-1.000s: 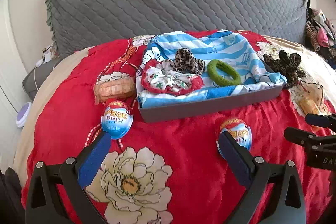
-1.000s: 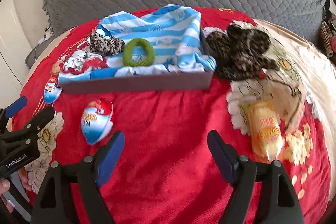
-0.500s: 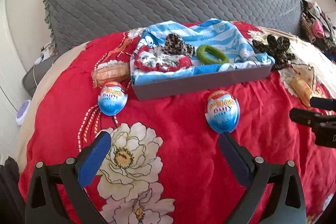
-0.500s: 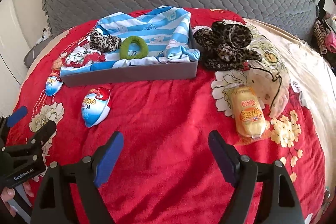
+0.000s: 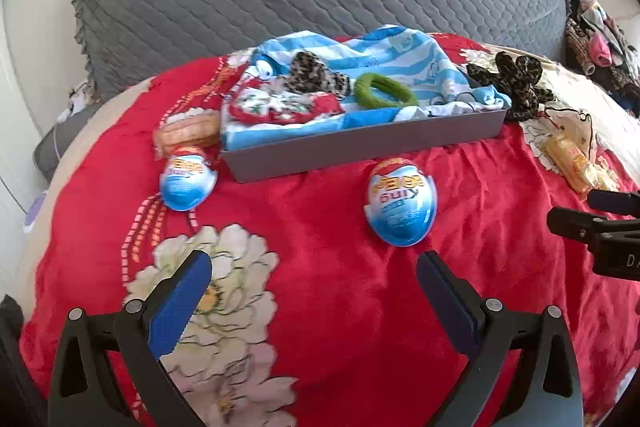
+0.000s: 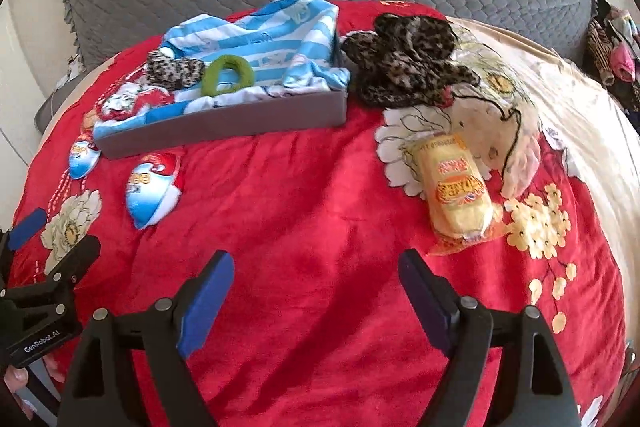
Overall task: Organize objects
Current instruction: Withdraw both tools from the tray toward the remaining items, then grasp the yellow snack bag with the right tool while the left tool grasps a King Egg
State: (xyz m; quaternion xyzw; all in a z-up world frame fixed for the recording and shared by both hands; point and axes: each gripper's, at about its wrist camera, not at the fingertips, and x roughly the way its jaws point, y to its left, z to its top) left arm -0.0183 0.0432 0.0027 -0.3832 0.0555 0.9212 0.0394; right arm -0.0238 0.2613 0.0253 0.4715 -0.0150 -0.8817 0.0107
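Two blue-white egg packs with red tops on the red blanket (image 5: 320, 307): near egg (image 5: 402, 203) frame centre, far egg (image 5: 187, 181) centre-left, both just outside grey tray (image 5: 360, 147). Left gripper (image 5: 314, 293) and right gripper (image 6: 316, 291) wide open, empty.

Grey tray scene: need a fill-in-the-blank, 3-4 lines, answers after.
1. The green ring-shaped hair tie lies inside the grey rectangular tray, on a blue and white ____ cloth.
2. The number of blue and white egg-shaped packets on the red floral blanket is ____.
3. The yellow wrapped snack cake lies ____ the tray.
4. Both the left gripper and the right gripper are ____.

Answers: striped; two; outside; open
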